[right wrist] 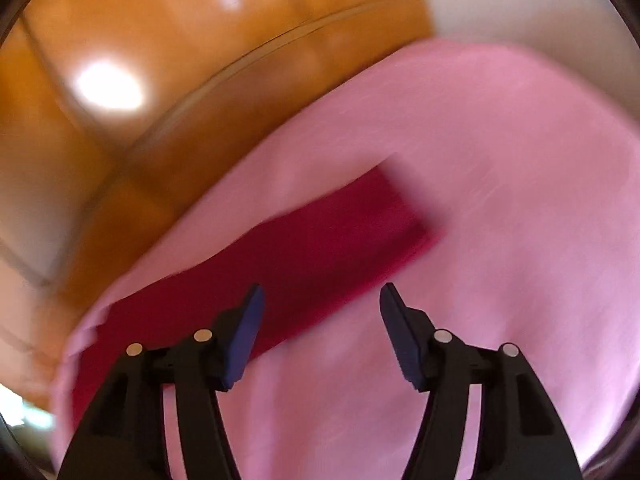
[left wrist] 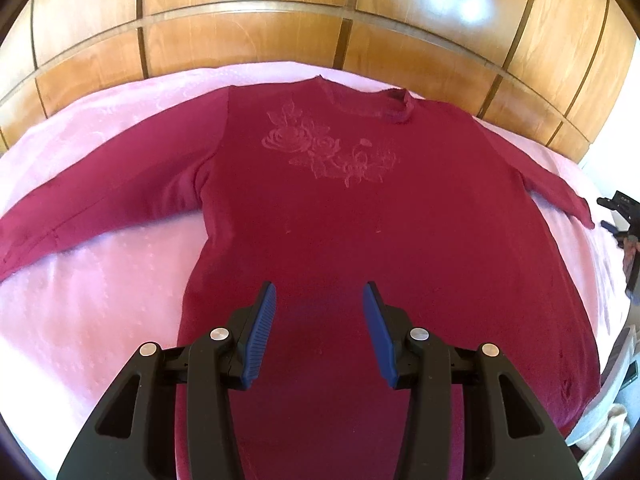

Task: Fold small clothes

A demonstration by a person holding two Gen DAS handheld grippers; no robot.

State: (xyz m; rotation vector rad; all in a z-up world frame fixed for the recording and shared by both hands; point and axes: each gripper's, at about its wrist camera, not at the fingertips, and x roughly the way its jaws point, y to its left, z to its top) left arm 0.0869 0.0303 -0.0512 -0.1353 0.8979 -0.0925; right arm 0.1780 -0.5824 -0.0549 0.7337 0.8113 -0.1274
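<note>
Maroon sweater lies flat on pink bedspread, sleeves out. My right gripper, jaws apart & empty, sits nearer the right sleeve, which runs up-right. Left gripper, half-open, hovers over the hem.

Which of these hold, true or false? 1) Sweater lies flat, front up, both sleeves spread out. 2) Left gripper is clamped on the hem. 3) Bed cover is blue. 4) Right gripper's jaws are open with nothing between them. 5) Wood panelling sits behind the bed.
1) True: the sweater lies flat, flower motif up, both sleeves out.
2) False: the left gripper hovers over the lower body, jaws apart, gripping nothing.
3) False: the bed cover is pink.
4) True: the right gripper is open and empty, near the right sleeve.
5) True: wood panelling stands behind the bed.
</note>
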